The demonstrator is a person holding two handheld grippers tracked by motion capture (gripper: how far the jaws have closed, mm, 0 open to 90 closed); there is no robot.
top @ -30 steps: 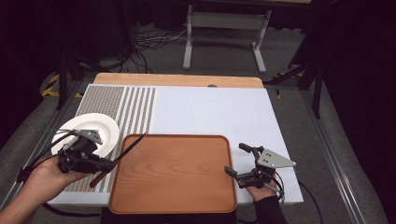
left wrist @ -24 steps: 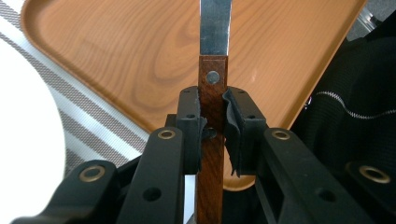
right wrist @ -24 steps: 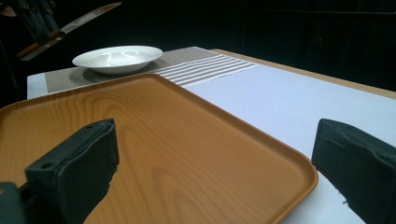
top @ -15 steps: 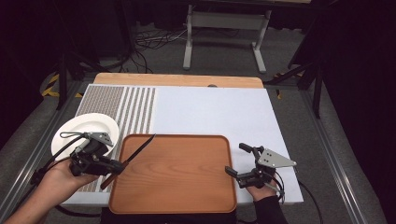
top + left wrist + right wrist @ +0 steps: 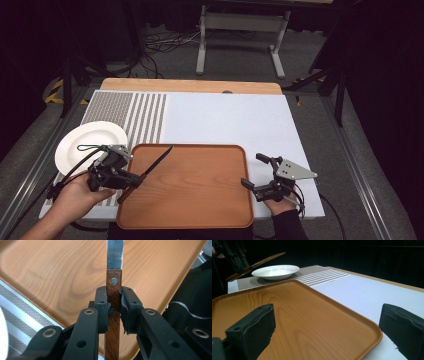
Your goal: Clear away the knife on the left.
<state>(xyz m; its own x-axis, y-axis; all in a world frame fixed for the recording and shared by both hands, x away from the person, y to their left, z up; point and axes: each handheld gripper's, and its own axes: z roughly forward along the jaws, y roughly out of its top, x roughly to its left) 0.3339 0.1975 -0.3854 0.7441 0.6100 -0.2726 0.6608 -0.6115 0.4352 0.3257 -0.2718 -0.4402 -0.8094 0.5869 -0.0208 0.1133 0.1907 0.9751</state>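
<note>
Your left gripper (image 5: 134, 179) is clamping its fingers on the wooden-handled steel knife (image 5: 150, 169), blade pointing toward one o'clock over the brown wooden tray's (image 5: 200, 210) left rim, seemingly lifted. Your right gripper (image 5: 253, 171) is resting at three o'clock, fingers apart.
</note>
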